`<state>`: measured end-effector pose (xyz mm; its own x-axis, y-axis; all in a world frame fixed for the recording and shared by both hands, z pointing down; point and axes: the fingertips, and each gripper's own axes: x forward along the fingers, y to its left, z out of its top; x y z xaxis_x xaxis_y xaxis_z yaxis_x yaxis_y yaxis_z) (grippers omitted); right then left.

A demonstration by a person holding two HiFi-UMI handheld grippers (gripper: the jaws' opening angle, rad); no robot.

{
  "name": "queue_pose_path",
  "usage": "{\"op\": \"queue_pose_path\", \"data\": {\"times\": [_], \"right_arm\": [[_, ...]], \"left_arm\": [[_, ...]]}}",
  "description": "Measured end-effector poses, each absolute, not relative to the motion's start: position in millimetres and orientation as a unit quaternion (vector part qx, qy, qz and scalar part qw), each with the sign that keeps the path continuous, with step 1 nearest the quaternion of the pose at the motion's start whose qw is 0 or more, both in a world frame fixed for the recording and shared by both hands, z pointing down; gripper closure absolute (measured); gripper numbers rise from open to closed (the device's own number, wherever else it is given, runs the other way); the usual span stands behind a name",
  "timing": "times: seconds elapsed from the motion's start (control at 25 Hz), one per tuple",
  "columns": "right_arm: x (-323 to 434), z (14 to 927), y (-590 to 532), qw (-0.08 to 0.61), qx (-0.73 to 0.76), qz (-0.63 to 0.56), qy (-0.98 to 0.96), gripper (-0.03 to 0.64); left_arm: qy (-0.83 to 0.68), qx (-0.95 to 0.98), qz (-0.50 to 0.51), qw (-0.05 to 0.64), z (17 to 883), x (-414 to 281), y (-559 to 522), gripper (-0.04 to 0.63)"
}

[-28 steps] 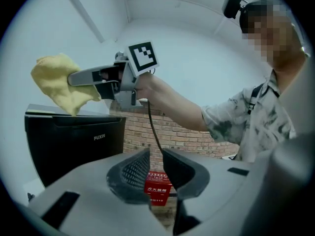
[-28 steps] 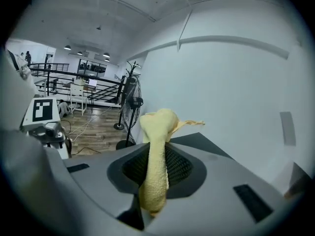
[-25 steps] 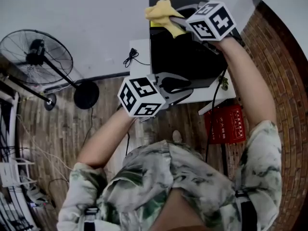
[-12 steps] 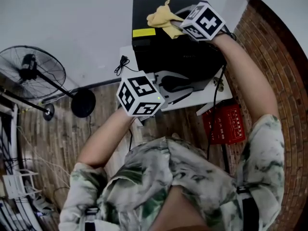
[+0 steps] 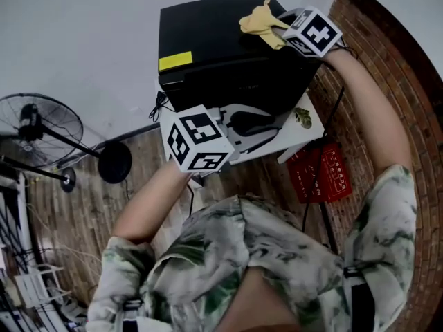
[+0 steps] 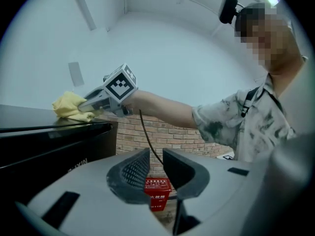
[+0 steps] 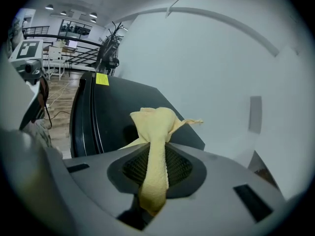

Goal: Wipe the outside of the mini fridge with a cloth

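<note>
1. Head view first: a boxy black mini fridge (image 5: 221, 54) stands on a small white counter (image 5: 294, 131), hard up against a pale wall, with a red brick wall (image 5: 408, 81) along the right.
2. Up on the fridge's flat top, near its back right corner, sits a crumpled yellow cloth (image 5: 261, 21), and the right tool (image 5: 275, 28) has hold of it.
3. Right gripper view confirms it: the two jaws are clamped on a rolled strip of the cloth, a tail hangs down between them, and the bunched end stands up just past the tips, over the dark top panel.
4. From the left gripper view, the cloth's bulk touches the fridge top, with the right tool slanting down onto it from the side.
5. Now the left tool (image 5: 243, 126): it hangs low in front of the fridge's front face, over the counter's near edge.
6. Its jaws stand a narrow gap apart with nothing between them; only a red box (image 5: 322, 175) down on the floor shows through the gap.
7. Whether the left tool touches the fridge, I cannot tell.
8. A yellow rectangular sticker (image 5: 175, 61) marks the fridge top's front left corner.
9. Off to the left, a black pedestal fan (image 5: 41, 126) stands on the wooden plank floor (image 5: 83, 206), well apart from the fridge.
</note>
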<state>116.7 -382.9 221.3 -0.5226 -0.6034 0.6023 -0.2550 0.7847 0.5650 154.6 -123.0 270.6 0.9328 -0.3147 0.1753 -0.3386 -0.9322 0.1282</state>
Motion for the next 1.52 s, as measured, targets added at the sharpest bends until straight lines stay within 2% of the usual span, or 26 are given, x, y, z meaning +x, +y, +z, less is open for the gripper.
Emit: {"op": "queue_pose_path", "data": {"times": [0.36,0.56,0.92,1.32,1.52], "right_arm": [[194.0,221.9,-429.7,0.455,0.313,-0.221,-0.804,0.532],[188.5,212.0,-431.4,0.450,0.306,-0.239,-0.804,0.532],[73.9,174.0,-400.0,0.397,0.213,-0.318,-0.834,0.532],[-87.9,192.6,-350.2,0.378,0.084,-0.387,-0.837,0.532],[-123.2,211.4,-349.9,0.388,0.060,-0.402,-0.827,0.532]], "left_arm": [[-0.153,0.982,0.079,0.081,275.3,177.4,-142.4,0.523],[-0.161,0.981,0.077,0.082,277.7,178.4,-148.9,0.523],[-0.206,0.973,0.065,0.080,272.4,155.1,-153.4,0.523],[-0.281,0.954,0.052,0.088,275.1,109.8,-151.9,0.523],[-0.312,0.944,0.054,0.094,280.1,91.1,-150.5,0.523]]}}
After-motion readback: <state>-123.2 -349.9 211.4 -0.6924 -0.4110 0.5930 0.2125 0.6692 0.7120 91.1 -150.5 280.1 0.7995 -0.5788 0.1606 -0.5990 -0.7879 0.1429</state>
